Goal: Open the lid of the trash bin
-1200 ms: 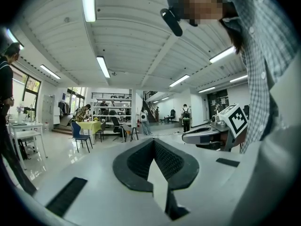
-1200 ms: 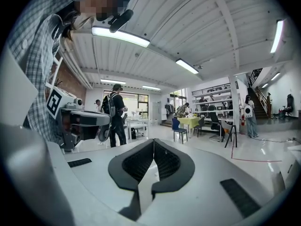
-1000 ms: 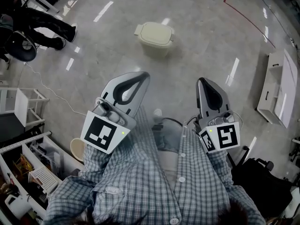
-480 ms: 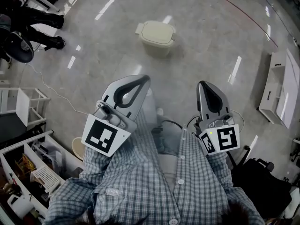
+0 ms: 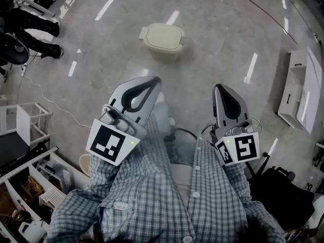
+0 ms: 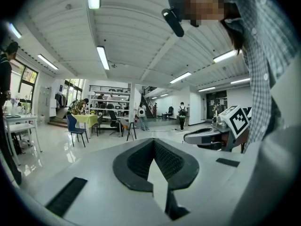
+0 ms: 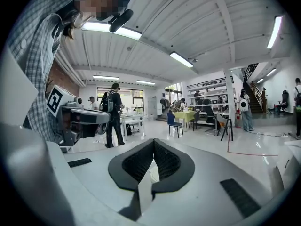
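— What colour is the bin?

— The squat plastic trash bin (image 5: pixel 162 38) is pale cream all over, lid included. It stands on a glossy grey floor (image 5: pixel 212 49) streaked with white reflections and crossed by a thin red line (image 5: pixel 263 9).

— And the tools?

— The left gripper (image 5: pixel 151 83) has a light grey shell, black ribbed pads (image 6: pixel 169 161) and a black-and-white square marker with a small green light. The right gripper (image 5: pixel 221 90) has the same colours.

— Anything patterned?

— The person's cotton shirt (image 5: pixel 152 196), checked blue-grey and white, with white buttons. Farther off, a yellow-green tablecloth (image 6: pixel 84 119), a blue chair (image 6: pixel 75 128) and a white cabinet (image 5: pixel 296 92).
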Demonstrator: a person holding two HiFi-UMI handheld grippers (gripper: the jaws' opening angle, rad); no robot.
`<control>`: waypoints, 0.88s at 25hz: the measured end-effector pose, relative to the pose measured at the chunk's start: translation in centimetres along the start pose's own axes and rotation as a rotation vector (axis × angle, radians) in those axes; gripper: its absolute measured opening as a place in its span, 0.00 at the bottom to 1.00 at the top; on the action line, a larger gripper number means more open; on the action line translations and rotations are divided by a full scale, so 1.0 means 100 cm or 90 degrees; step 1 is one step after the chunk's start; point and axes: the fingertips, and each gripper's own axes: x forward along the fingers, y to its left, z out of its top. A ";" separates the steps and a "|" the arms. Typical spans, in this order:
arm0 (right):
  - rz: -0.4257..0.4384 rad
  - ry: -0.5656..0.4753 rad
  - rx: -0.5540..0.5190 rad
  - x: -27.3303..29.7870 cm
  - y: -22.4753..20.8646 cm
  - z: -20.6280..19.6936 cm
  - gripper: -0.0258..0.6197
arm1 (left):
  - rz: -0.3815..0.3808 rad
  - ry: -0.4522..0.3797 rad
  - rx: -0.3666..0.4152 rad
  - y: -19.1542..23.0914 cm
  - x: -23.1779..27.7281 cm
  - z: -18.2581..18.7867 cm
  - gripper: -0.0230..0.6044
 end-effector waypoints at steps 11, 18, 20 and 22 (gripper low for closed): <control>-0.037 0.005 -0.003 0.052 -0.023 0.017 0.07 | -0.038 -0.007 0.003 0.055 0.045 0.016 0.04; -0.048 0.009 -0.021 0.080 -0.031 0.027 0.07 | -0.053 -0.023 0.006 0.085 0.065 0.026 0.04; -0.052 0.012 -0.025 0.089 -0.034 0.029 0.07 | -0.054 -0.024 0.004 0.095 0.069 0.026 0.04; -0.056 0.011 -0.027 0.098 -0.037 0.033 0.07 | -0.055 -0.030 0.003 0.103 0.074 0.028 0.04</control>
